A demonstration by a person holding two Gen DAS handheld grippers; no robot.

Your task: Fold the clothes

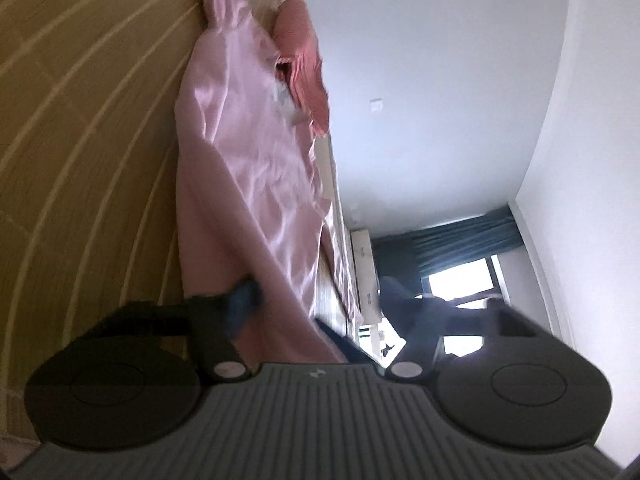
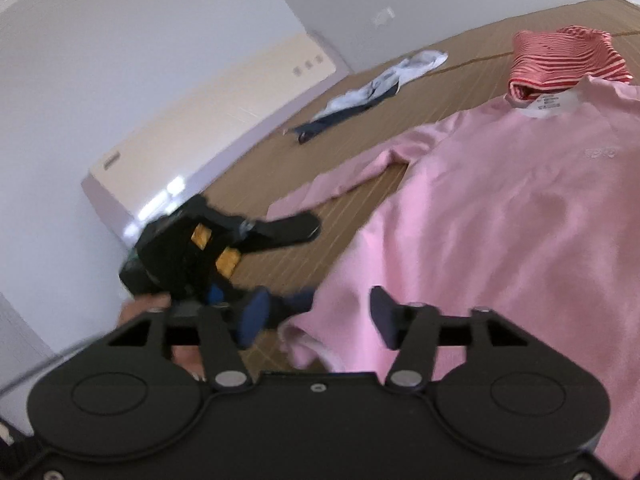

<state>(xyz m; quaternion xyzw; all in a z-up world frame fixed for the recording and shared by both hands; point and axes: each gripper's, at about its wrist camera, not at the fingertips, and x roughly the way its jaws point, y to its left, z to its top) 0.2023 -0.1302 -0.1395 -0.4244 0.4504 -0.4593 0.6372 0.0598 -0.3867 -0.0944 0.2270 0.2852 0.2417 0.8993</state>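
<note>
Nearest, the right gripper (image 2: 320, 314) stands with jaws apart over the hem corner of the pink sweatshirt (image 2: 500, 208); the left gripper (image 2: 256, 236), beside the sleeve, looks spread too. The sweatshirt lies flat, front up, on the bed mat (image 2: 360, 92). It looks soft, light and floppy, best pinched at hem or cuff, with a striped top (image 2: 568, 58) beyond its collar.
</note>
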